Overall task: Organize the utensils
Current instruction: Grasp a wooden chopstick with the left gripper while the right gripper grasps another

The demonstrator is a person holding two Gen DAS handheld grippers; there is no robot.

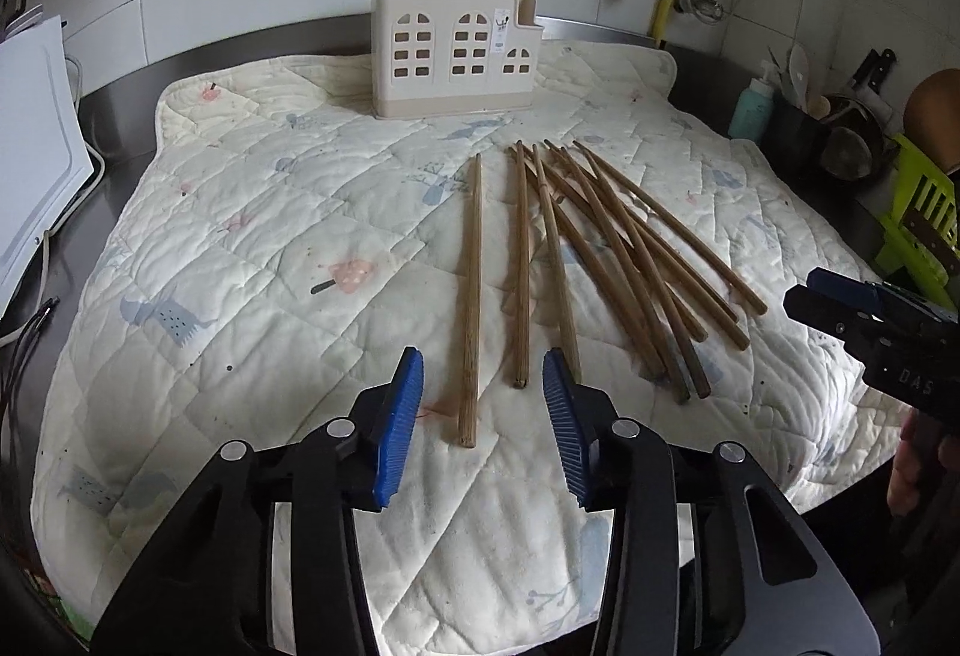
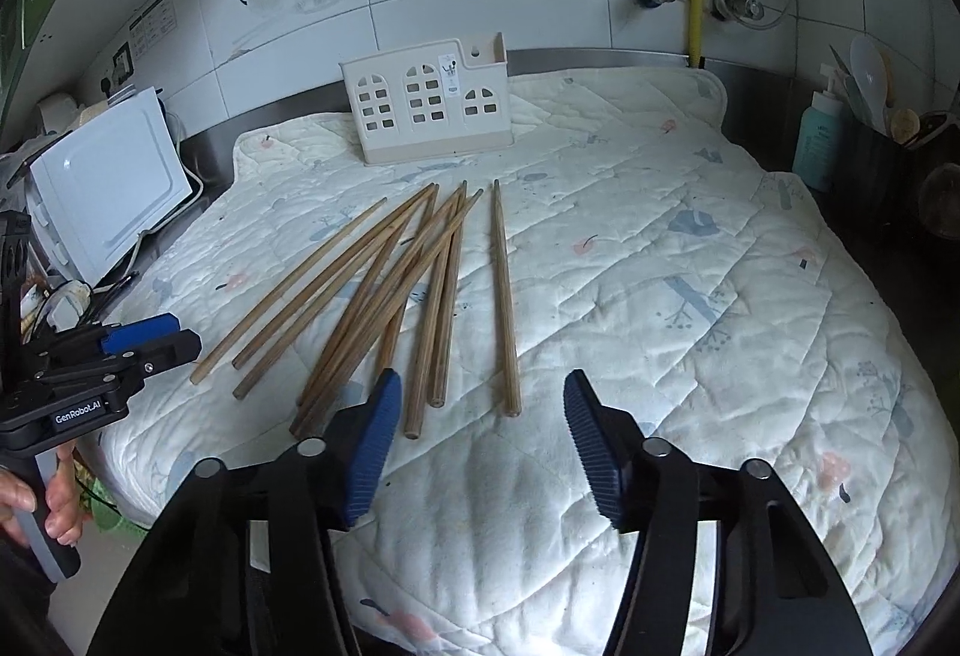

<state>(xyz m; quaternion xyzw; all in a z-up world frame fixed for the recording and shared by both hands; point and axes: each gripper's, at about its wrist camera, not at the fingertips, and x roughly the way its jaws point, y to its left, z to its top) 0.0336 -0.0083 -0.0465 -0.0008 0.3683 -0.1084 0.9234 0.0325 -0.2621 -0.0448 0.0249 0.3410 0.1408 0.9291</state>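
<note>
Several brown wooden chopsticks (image 1: 600,248) lie fanned out on a quilted white mat (image 1: 240,236). One chopstick (image 1: 471,296) lies apart at their left. A cream utensil holder (image 1: 456,56) with window cut-outs stands upright at the mat's far edge. My left gripper (image 1: 483,374) is open just above the near ends of the two leftmost chopsticks, its blue pads (image 1: 399,416) touching nothing. My right gripper (image 2: 483,377) is open over the near ends of the rightmost chopsticks (image 2: 504,296), also seen from the side (image 1: 840,308). The holder (image 2: 429,101) looks empty from here.
A white appliance (image 1: 30,146) with cables stands left of the mat. To the right are a teal bottle (image 1: 750,110), a dark pot of kitchen tools (image 1: 798,128) and a green rack (image 1: 918,218). A person's hand (image 2: 60,500) holds the left gripper's handle. Tiled wall with pipes behind.
</note>
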